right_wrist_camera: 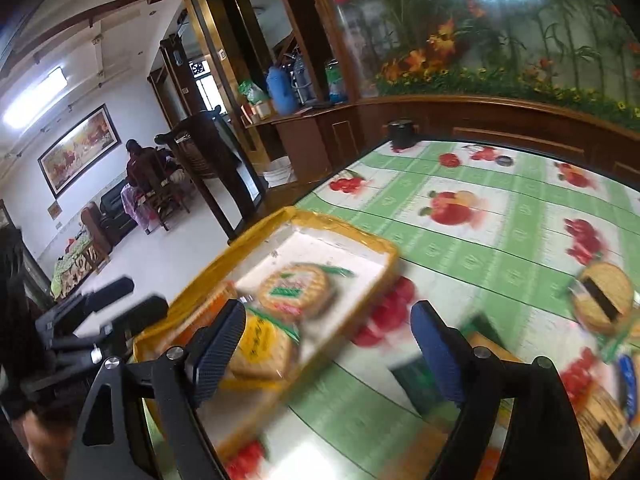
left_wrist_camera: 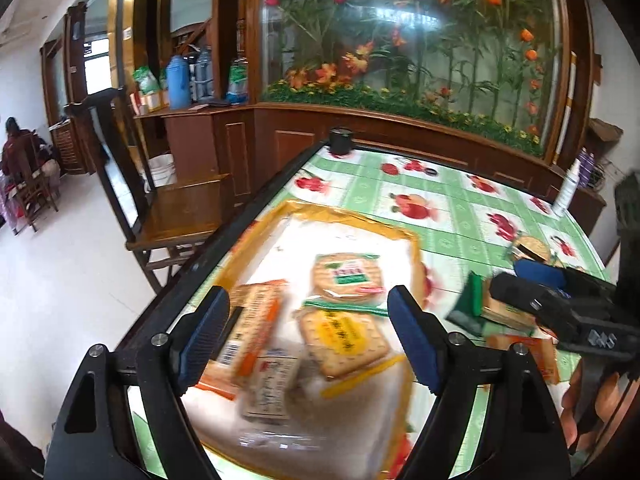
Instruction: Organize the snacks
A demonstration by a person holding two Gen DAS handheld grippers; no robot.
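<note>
A yellow-rimmed tray (left_wrist_camera: 400, 236) with a white floor lies on the green fruit-print tablecloth (left_wrist_camera: 452, 216). It holds a round cracker pack (left_wrist_camera: 346, 276), a square cracker pack with a yellow label (left_wrist_camera: 344, 340), an orange pack (left_wrist_camera: 256, 320) and a pale pack (left_wrist_camera: 272, 384). My left gripper (left_wrist_camera: 308, 296) hangs open over them, with nothing gripped. To the tray's right lie loose snacks: a green pack (left_wrist_camera: 466, 304), a round cracker pack (right_wrist_camera: 604, 298) and an orange pack (left_wrist_camera: 540, 356). My right gripper (right_wrist_camera: 328, 312) is open and empty over the tray's right edge (right_wrist_camera: 360, 240).
A black cylinder (left_wrist_camera: 341, 141) stands at the table's far corner and a white spray bottle (left_wrist_camera: 568, 188) at its right edge. A wooden chair (left_wrist_camera: 176, 216) sits left of the table, a wood cabinet with a flower display behind it. A person (left_wrist_camera: 16, 148) sits far off.
</note>
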